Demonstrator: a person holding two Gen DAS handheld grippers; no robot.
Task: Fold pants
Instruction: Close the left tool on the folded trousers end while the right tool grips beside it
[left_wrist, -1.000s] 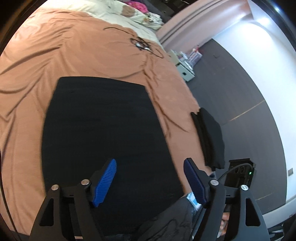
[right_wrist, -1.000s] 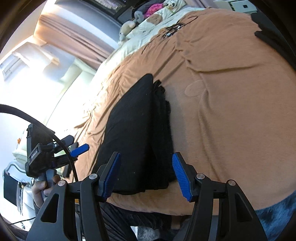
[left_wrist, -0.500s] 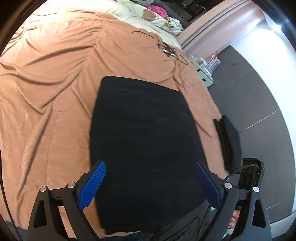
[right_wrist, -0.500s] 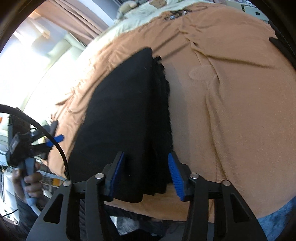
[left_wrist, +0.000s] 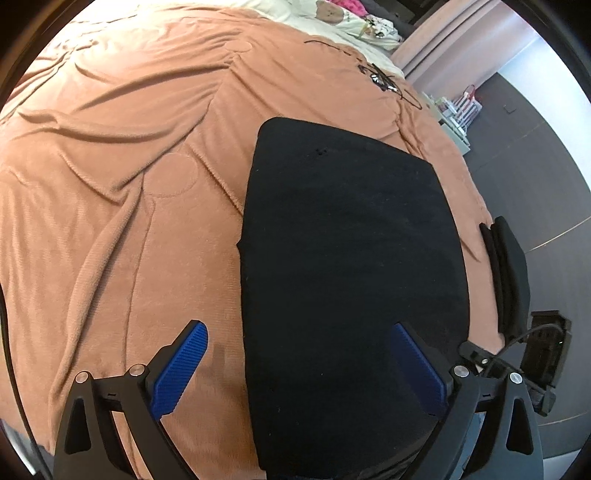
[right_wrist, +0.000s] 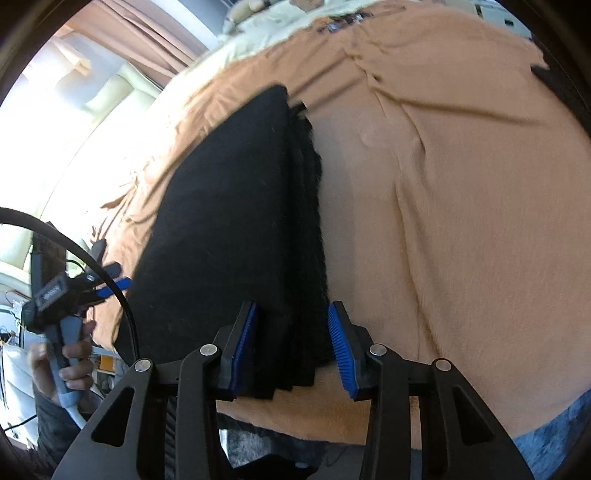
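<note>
The black folded pants (left_wrist: 351, 277) lie flat on the big orange-brown fuzzy blanket (left_wrist: 122, 192) that covers the bed. They sit close to the near edge of the bed, and their near end reaches that edge. From the right wrist view you can see the pants (right_wrist: 221, 236) are a thick pile of many layers, with the stacked edges showing on the side.

The left gripper (left_wrist: 299, 363) has black arms and blue bumpy pads. Its jaws are spread very wide and have just been opening. It hangs over the near end of the pants. One blue pad (left_wrist: 181, 363) is over the blanket just beside the pants, and the other is over the black cloth. The pads do not squeeze anything.

The right gripper (right_wrist: 293, 345) has its jaws partly closed, and they have just been closing. The stacked side edge of the pants sits between the two blue pads (right_wrist: 341, 347). The left pad looks to be right against the cloth. The right pad is very near it, but you cannot tell for sure that it presses.

In the right wrist view a hand (right_wrist: 70, 365) holds the other gripper's handle at the left side, past the edge of the bed.

A second small pile of black folded cloth (left_wrist: 508, 266) lies at the right edge of the bed, apart from the pants. Some dark tangled wires (left_wrist: 384, 79) lie far up the blanket.
</note>
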